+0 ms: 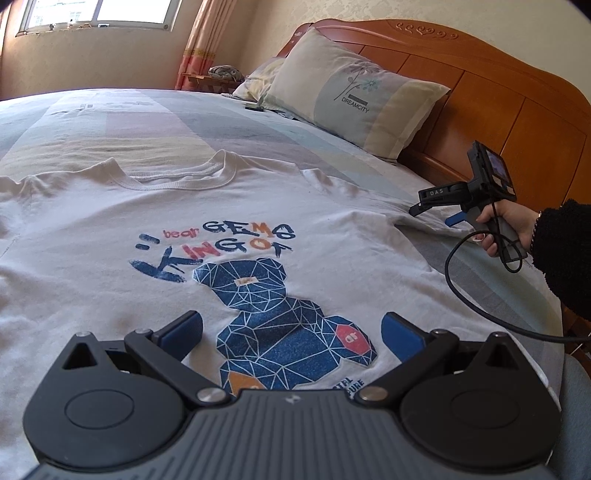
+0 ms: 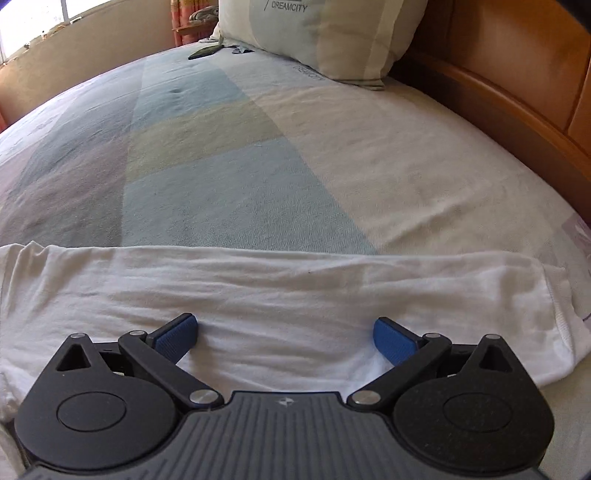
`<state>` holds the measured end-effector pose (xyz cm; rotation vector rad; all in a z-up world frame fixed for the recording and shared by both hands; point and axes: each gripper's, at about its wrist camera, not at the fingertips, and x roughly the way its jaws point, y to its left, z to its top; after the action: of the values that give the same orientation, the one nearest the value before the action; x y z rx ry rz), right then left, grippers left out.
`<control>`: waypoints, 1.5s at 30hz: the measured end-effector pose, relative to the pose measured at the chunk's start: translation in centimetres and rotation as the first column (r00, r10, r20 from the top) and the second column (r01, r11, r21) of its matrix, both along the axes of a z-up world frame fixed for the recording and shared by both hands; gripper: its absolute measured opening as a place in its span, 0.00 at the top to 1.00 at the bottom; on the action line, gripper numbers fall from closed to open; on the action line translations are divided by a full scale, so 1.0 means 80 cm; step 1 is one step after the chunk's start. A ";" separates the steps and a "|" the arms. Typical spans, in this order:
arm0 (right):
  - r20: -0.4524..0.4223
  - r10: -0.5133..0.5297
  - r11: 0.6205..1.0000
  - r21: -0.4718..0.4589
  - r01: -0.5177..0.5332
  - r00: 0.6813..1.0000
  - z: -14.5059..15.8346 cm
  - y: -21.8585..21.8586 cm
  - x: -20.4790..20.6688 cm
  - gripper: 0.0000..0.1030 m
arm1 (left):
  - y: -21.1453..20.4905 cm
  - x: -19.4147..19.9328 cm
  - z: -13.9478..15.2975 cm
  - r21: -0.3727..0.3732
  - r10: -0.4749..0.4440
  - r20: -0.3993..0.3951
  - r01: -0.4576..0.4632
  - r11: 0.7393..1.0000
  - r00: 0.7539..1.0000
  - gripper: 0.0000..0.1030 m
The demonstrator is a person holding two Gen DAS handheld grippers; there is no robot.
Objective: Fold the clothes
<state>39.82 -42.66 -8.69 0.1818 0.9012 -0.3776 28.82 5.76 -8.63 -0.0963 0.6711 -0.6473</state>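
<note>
We work on a bed (image 1: 110, 122) whose sheet is patched in pale blue, lilac and cream, with a carved wooden headboard (image 1: 498, 99) at one end. Against the headboard lean two pillows, the nearer pillow (image 1: 354, 96) printed DREAMCITY. Beyond the pillows we see one window (image 1: 96, 11) and one orange curtain (image 1: 199, 44). One white T-shirt (image 1: 110, 258) lies flat on the bed, print side up, its collar toward the window and one sleeve (image 2: 277, 288) toward the headboard. We hold two tools: the left tool (image 1: 291, 334) hovers spread over the blue bear print, and the right tool (image 2: 286, 334) is spread at that sleeve.
</note>
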 end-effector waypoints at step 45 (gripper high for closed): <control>0.118 -0.171 0.974 0.167 0.150 0.978 0.027 -0.141 -0.131 0.01 | -0.016 -0.015 0.003 0.023 -0.094 0.032 0.093 0.995 0.995 0.01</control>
<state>29.37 -53.96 -6.50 0.4233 0.7875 -0.4399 27.62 4.44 -8.38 -0.0338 0.6531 -0.7299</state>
